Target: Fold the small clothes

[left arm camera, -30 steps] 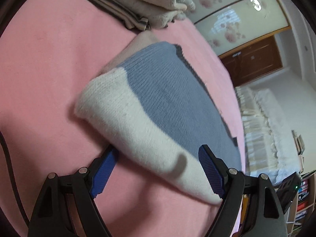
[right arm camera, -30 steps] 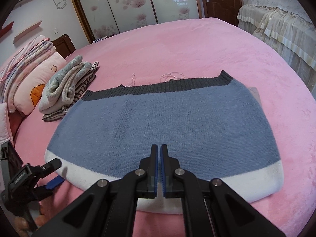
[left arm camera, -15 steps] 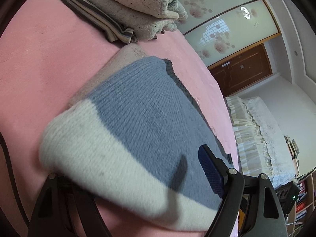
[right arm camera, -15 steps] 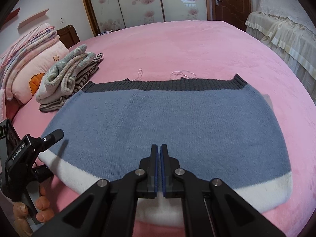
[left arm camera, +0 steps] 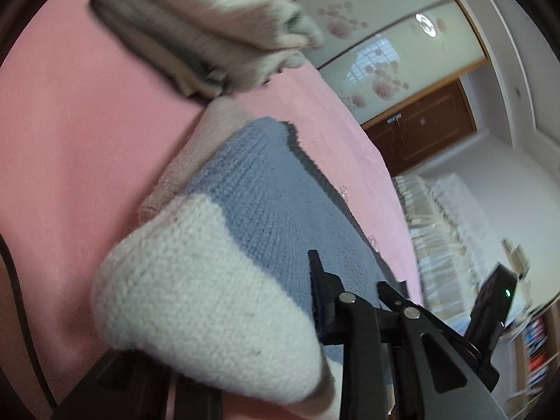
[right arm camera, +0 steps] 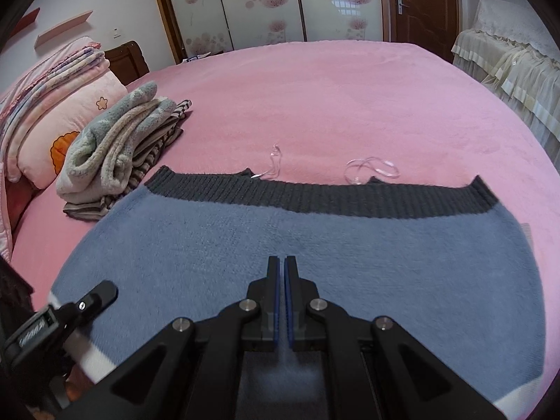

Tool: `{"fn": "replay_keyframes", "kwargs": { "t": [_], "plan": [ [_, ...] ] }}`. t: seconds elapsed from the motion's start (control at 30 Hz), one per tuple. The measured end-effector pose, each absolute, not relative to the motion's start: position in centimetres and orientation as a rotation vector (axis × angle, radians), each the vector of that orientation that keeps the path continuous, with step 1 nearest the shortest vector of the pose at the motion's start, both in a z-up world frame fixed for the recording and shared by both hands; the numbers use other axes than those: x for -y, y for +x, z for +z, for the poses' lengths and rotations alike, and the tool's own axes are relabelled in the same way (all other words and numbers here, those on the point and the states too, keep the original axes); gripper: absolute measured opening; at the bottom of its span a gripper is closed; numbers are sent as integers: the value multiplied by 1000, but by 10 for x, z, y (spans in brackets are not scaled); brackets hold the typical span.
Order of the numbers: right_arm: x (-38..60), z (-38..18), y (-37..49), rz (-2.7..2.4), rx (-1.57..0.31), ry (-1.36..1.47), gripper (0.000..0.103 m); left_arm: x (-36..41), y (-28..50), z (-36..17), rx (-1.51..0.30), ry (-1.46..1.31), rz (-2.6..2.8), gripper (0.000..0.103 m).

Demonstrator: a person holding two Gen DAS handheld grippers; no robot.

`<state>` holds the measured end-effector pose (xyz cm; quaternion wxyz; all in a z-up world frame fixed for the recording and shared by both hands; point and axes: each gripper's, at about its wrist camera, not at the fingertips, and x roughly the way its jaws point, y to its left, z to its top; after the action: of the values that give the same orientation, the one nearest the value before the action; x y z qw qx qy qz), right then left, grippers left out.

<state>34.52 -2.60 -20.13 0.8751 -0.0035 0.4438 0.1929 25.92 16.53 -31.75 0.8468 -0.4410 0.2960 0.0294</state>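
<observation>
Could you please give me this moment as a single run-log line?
step: first fold | left gripper: gripping white edge of sweater | right gripper: shut, over sweater | bed

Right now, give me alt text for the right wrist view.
The right tool, its fingers pressed together, sits over a blue knit sweater spread on a pink bed. Folded clothes are stacked at left.
</observation>
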Motion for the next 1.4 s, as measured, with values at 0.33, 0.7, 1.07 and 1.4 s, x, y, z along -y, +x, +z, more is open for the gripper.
{"fn": "replay_keyframes", "kwargs": {
  "t": [0.33,0.7,1.07,1.4],
  "plan": [
    [23,-223,341,407,-932,-47,2,-138,261,-265,-562,-737,60,20],
    [45,-213,341,453,-956,52,2,-95,275,-213,-516,-582,9,17],
    [61,-214,348,554,-1010,163,2,-39,281,-193,-519,-459,-58,17],
    [172,-194,326,445,-918,168,2,66,313,-214,-599,-375,-212,17]
  ]
}}
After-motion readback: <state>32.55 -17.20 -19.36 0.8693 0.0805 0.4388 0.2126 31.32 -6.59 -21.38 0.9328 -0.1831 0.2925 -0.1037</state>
